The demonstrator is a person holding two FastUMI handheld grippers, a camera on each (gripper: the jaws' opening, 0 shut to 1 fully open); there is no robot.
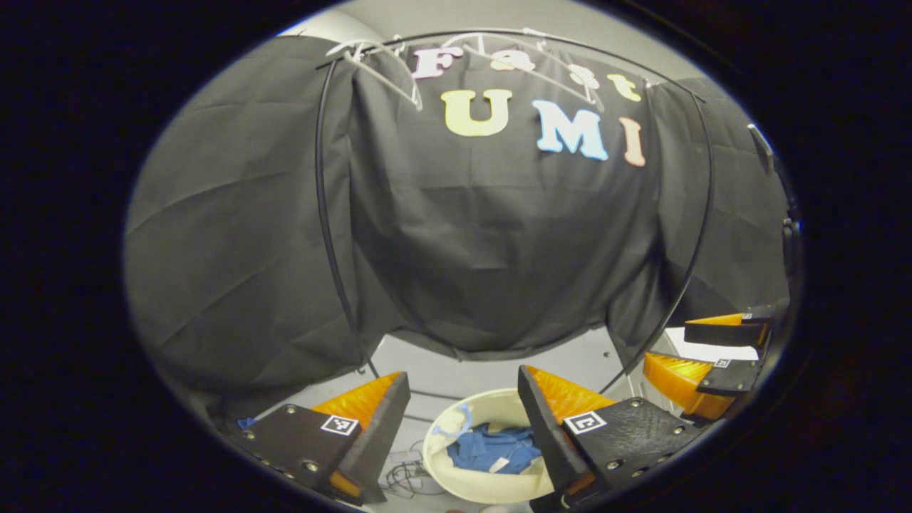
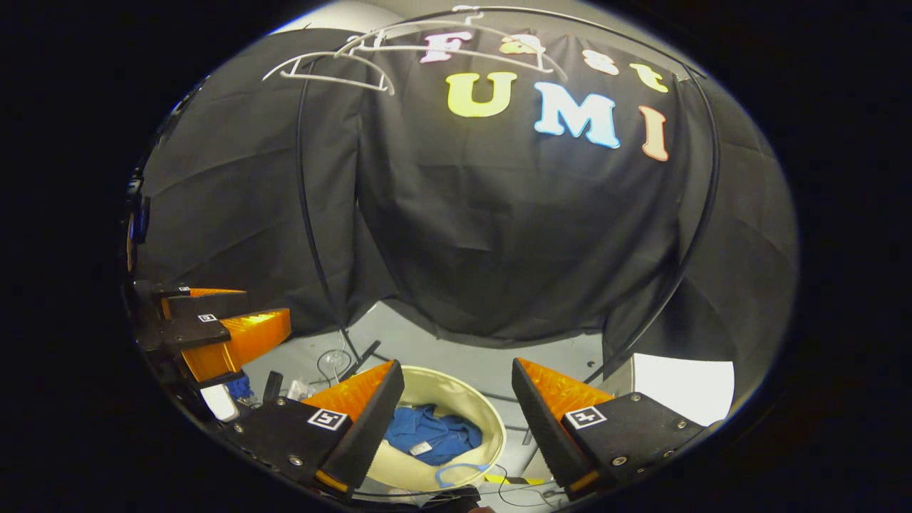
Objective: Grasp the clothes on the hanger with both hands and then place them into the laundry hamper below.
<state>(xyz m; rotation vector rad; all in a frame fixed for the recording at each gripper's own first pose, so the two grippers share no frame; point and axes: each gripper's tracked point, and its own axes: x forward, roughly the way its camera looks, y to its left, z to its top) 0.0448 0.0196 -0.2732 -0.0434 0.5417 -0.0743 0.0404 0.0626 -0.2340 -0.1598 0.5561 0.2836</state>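
Pale floor [image 1: 463, 370] under black booth cloth: your blue clothes already lie in the hamper, both claws apart and empty.

Nearest you, in the left gripper view, your left claw [image 1: 463, 420] has its orange-faced fingers spread wide with nothing between them; the cream laundry hamper [image 1: 456, 477] sits in the gap at 6 o'clock, the blue clothes [image 1: 495, 449] bunched inside it. In the right gripper view your right claw [image 2: 456, 417] is likewise parted around the hamper [image 2: 442, 388] and the clothes [image 2: 431, 431]. Your other claw shows at 4 o'clock in the left gripper view and 9 o'clock in the right. Cables trail on the floor beside the hamper. Farthest off, at 12 o'clock, white hangers [image 1: 377, 68] [image 2: 335, 68] hang bare on the dark rail [image 1: 328, 214].
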